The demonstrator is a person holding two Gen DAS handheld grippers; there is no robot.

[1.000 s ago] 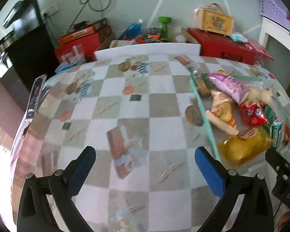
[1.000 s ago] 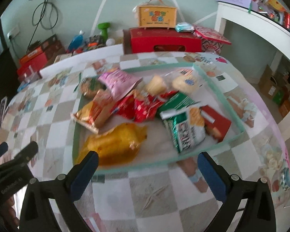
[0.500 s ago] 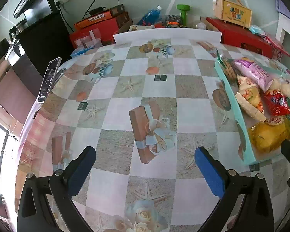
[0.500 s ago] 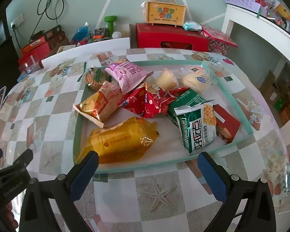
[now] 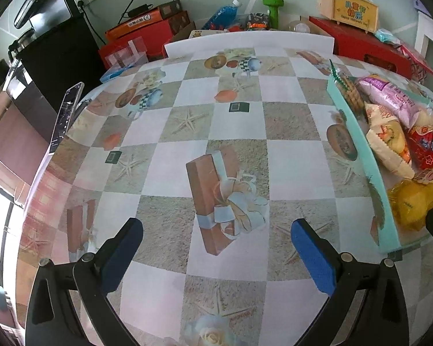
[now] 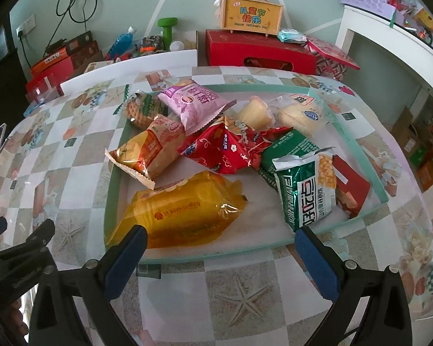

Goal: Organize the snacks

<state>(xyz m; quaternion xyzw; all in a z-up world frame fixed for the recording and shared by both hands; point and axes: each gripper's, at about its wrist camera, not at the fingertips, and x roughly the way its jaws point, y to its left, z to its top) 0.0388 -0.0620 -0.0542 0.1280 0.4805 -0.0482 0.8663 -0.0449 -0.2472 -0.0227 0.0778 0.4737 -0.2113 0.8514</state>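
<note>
A shallow teal tray [image 6: 358,150] on the checked tablecloth holds several snack packets: a yellow bag [image 6: 184,213] at its near left, an orange pack [image 6: 147,150], a pink pack [image 6: 193,103], a red pack [image 6: 222,150] and a green-and-white pack [image 6: 306,190]. My right gripper [image 6: 219,242] hovers open at the tray's near edge, with nothing between its blue pads. My left gripper [image 5: 216,233] is open over bare tablecloth, to the left of the tray [image 5: 369,173]. Along the right edge of the left wrist view show the yellow bag [image 5: 415,199] and the pink pack [image 5: 389,98].
A phone [image 5: 66,115] leans at the table's left edge. Behind the table stand red boxes [image 6: 257,52], a yellow carry box [image 6: 251,11], a green dumbbell [image 6: 167,28] and a white board [image 5: 248,43]. A white shelf [image 6: 389,40] is at the right.
Both views have steadied and drawn slightly closer to the table. The right gripper has come nearer the tray's front edge. Both grippers stay open, and the snacks have not moved.
</note>
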